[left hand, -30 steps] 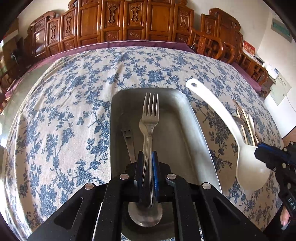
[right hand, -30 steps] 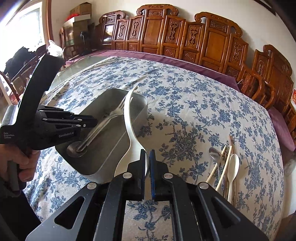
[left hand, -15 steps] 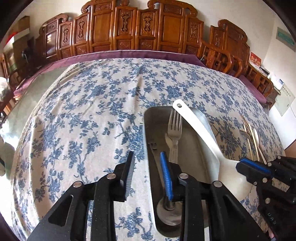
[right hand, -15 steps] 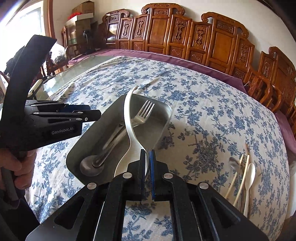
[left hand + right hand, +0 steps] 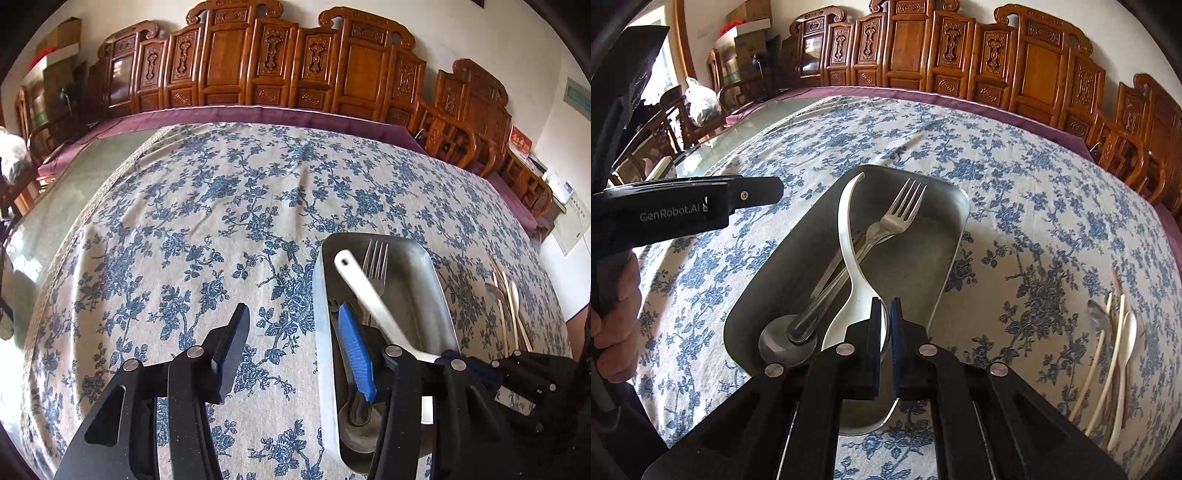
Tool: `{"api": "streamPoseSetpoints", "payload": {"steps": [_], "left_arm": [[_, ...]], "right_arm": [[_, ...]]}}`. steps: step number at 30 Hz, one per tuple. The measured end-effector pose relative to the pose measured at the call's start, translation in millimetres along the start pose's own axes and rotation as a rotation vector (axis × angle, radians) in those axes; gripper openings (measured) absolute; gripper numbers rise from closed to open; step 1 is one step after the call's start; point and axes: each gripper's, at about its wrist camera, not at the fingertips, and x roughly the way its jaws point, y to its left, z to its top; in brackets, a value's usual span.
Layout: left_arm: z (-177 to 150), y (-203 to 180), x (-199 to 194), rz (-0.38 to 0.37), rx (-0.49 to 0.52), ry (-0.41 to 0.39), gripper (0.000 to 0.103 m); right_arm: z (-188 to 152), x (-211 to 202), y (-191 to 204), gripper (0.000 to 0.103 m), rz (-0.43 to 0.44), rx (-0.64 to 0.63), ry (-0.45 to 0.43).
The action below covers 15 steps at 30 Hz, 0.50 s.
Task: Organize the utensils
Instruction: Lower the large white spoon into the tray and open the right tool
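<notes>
Jaws over a steel tray [image 5: 945,266] of cutlery, mine on both sides.
My left gripper [image 5: 295,350] tilts downward, its jaws opening and empty, the tray's left wall beneath its right finger. My right gripper [image 5: 885,325] tilts down too, clamped on the bowl of one white ladle [image 5: 846,236]. Ahead of those jaws lie one fork [image 5: 897,214] and one steel spoon [image 5: 783,341]; several pale utensils [image 5: 1115,354] lie off right.

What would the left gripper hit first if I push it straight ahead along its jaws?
Probably the bare tablecloth just left of the metal tray. The left gripper, jaws opening and empty, has nothing else ahead, though depth is unclear.
</notes>
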Motion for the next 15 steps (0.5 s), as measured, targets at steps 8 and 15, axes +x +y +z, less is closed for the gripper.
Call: {"api": "streamPoseSetpoints", "payload": {"steps": [8, 15], "left_arm": [[0, -4, -2, -0.003, 0.004, -0.009, 0.057], [-2, -17, -8, -0.006, 0.029, -0.032, 0.080]], "right_arm": [[-9, -15, 1, 0.012, 0.068, -0.027, -0.030], [-20, -56, -28, 0.012, 0.042, -0.035, -0.108]]}}
